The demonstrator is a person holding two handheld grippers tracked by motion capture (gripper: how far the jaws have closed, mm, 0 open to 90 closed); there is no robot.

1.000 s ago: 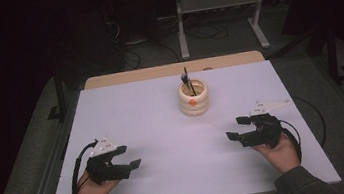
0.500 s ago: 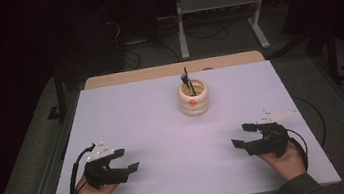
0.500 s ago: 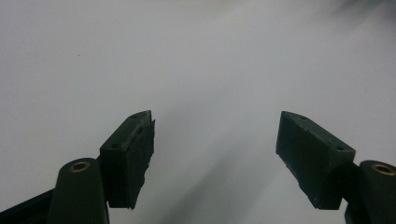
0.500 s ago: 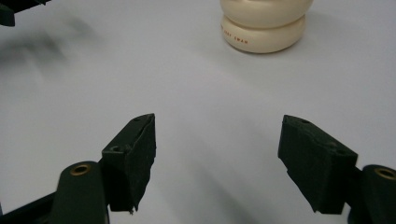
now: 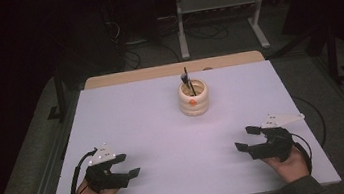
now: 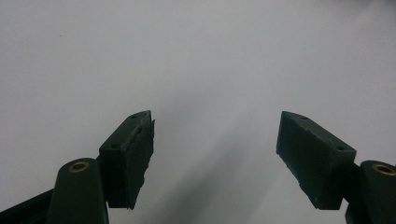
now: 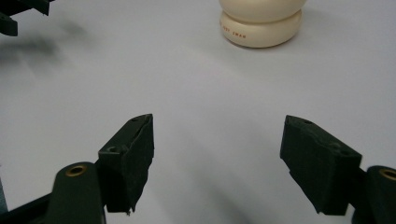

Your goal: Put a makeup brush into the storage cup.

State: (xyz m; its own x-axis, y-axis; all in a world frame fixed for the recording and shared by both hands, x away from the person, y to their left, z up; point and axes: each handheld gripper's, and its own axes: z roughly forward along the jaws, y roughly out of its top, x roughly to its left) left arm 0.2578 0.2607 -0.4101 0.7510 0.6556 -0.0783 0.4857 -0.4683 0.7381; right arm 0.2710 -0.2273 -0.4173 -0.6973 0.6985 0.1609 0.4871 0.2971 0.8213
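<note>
Overhead, a black pen (image 5: 188, 80) stands in the cream holder (image 5: 193, 99).

small reddish lettering on the lower ring of the cream holder (image 7: 261, 29), too small and blurred to read

My left gripper (image 5: 121, 168) sits low at the near left, jaws wide apart with nothing between them, my hand cupped behind it. My right gripper (image 5: 247, 139) lies at the near right, pointing inward toward the left one; its jaws have just been opening and hold nothing.
</note>
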